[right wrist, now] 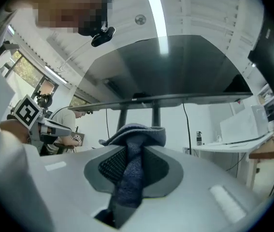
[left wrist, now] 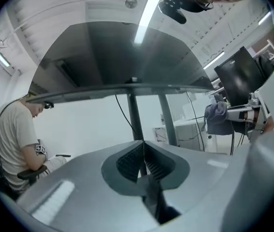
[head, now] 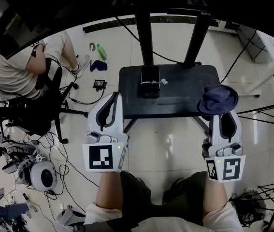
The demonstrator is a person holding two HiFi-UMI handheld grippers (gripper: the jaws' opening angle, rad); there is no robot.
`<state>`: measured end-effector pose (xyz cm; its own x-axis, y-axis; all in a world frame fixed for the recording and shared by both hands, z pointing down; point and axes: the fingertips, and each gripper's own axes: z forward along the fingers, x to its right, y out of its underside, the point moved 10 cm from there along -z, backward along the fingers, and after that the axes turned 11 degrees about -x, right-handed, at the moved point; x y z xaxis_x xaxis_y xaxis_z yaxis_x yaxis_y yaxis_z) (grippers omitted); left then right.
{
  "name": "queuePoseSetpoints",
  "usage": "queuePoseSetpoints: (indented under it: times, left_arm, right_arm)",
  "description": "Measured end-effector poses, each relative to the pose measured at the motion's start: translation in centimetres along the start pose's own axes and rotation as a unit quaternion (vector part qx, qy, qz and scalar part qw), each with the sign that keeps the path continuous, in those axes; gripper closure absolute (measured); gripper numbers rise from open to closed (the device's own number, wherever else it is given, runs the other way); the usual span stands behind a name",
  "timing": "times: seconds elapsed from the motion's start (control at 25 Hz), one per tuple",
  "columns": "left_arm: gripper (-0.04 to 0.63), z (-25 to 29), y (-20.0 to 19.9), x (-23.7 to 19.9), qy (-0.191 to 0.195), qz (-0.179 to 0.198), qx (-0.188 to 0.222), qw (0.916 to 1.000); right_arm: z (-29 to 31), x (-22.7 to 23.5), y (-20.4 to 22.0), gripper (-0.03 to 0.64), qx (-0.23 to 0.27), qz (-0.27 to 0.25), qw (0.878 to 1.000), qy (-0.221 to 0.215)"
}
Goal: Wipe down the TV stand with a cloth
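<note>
The dark blue cloth [head: 218, 99] is bunched at the tip of the right gripper [head: 222, 114], whose jaws are closed on a fold of it. In the right gripper view the cloth [right wrist: 132, 168] fills the gap between the jaws and mushrooms out over their ends. From the head view the bundle sits over the right front corner of the TV stand's black shelf [head: 175, 100]; whether it already rests on the surface or hangs just above it cannot be told.

The shelf runs left to right in front of the person, with two black posts [head: 144, 30] rising from its back and a small black box [head: 150, 82] near the middle. Almost all of the shelf lies to the left of the cloth, so the wipe probably calls for a sweep leftward along that long axis, skirting the box. The right gripper is the one placed to do it.

The left gripper [head: 110, 109] is at the shelf's left front corner, its jaws [left wrist: 143, 161] pressed together with nothing between them. Beyond, a seated person [head: 16, 66] and loose cables lie on the tiled floor [head: 165, 139], well apart from the stand
</note>
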<state>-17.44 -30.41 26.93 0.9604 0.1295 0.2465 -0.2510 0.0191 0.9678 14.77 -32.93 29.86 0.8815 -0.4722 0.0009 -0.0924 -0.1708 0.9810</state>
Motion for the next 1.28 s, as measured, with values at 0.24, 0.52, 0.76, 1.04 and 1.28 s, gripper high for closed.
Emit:
queuePoseSetpoints:
  times: [0.24, 0.52, 0.76, 1.04, 1.28]
  left_arm:
    - [0.515, -0.9, 12.6, 3.8, -0.011, 0.003, -0.021, 0.9997]
    - [0.515, -4.8, 16.9, 3.5, -0.012, -0.018, -0.001, 0.9998]
    - [0.515, -8.9, 17.2, 3.2, -0.01, -0.007, -0.004, 0.9999]
    - [0.515, -9.0, 18.8, 4.2, 0.009, 0.01, 0.053, 0.9985]
    - [0.517, -11.0, 18.5, 1.4, 0.007, -0.039, 0.006, 0.9992]
  right_arm:
    - [-2.5, -1.4, 10.9, 0.54, 0.044, -0.024, 0.999, -0.021]
    - [-4.6, -6.5, 16.5, 0.54, 0.062, -0.025, 0.996, -0.054]
    - [-4.1, -10.2, 14.0, 0.54, 0.07, -0.057, 0.992, -0.088]
    - [6.9, -12.5, 5.8, 0.54, 0.05, -0.045, 0.984, -0.167]
    - [16.2, -15.0, -1.9, 0.54, -0.03, -0.064, 0.987, -0.147]
